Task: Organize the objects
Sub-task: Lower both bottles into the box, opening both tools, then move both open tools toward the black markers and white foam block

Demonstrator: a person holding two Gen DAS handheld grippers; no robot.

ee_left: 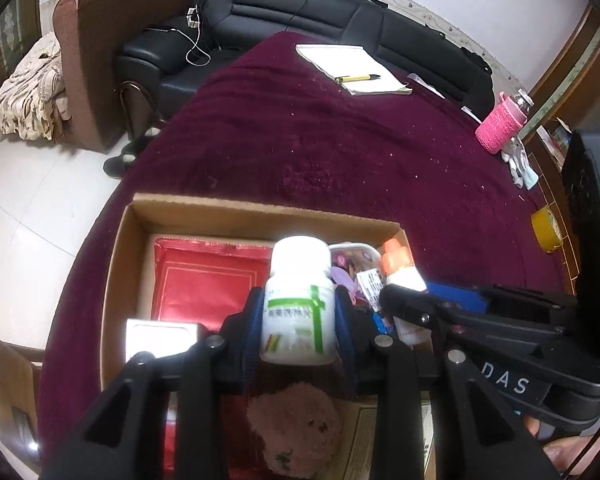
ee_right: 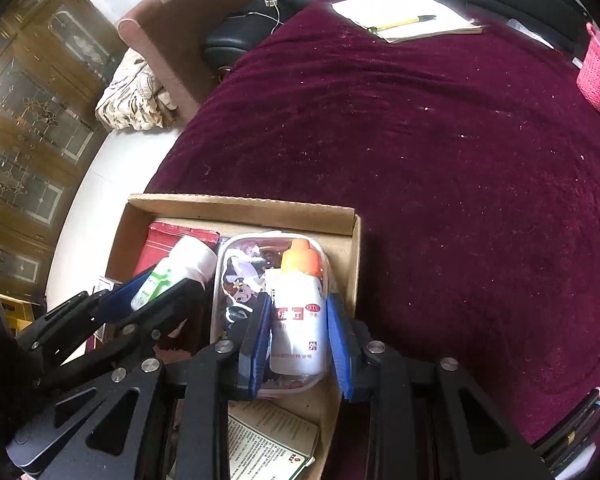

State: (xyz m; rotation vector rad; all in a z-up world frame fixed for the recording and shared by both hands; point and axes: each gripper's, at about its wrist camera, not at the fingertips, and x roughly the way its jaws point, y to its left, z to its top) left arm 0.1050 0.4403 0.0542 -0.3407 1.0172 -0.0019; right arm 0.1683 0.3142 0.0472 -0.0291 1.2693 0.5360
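An open cardboard box [ee_left: 260,212] sits on the maroon tablecloth [ee_left: 340,152]. My left gripper [ee_left: 299,300] is shut on a white pill bottle with a green label [ee_left: 298,280], held upright over the box. My right gripper [ee_right: 299,304] is shut on a white dropper bottle with an orange cap [ee_right: 296,320], above a clear plastic case [ee_right: 240,264] at the box's right end. The two grippers hang side by side, the dropper bottle [ee_left: 400,272] just right of the pill bottle. A red foil packet [ee_left: 204,280] lies in the box's left part.
In the box are also a silver carton [ee_left: 160,336], a pink fluffy item [ee_left: 296,420] and a printed leaflet box [ee_right: 268,440]. On the far cloth lie a notepad with a pen [ee_left: 352,68], a pink-sleeved bottle [ee_left: 500,124] and a yellow tape roll [ee_left: 546,228]. A black sofa [ee_left: 300,12] stands behind.
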